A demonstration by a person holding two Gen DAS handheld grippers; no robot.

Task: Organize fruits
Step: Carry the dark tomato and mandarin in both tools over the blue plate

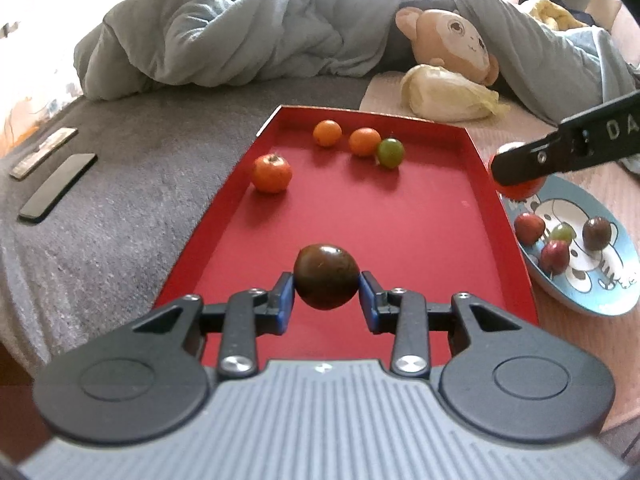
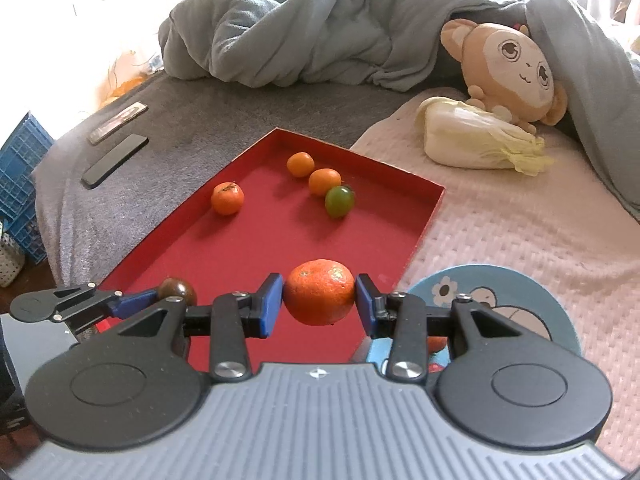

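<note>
My left gripper (image 1: 327,286) is shut on a dark brown tomato (image 1: 326,276) and holds it over the near end of the red tray (image 1: 486,216). My right gripper (image 2: 319,294) is shut on an orange tangerine (image 2: 319,292) and holds it over the tray's right edge (image 2: 420,236), near the blue cartoon plate (image 2: 532,300). Three tangerines (image 1: 272,173) and a green tomato (image 1: 390,153) lie at the tray's far end. The plate (image 1: 618,280) holds several small red, green and dark tomatoes (image 1: 529,228). The right gripper also shows in the left wrist view (image 1: 516,172).
The tray sits on a bed with a grey blanket (image 1: 120,220). Two phones (image 1: 58,186) lie to the left. A napa cabbage (image 2: 476,140), a plush toy (image 2: 512,68) and a bunched grey duvet (image 2: 320,28) lie behind. A blue crate (image 2: 20,176) stands at far left.
</note>
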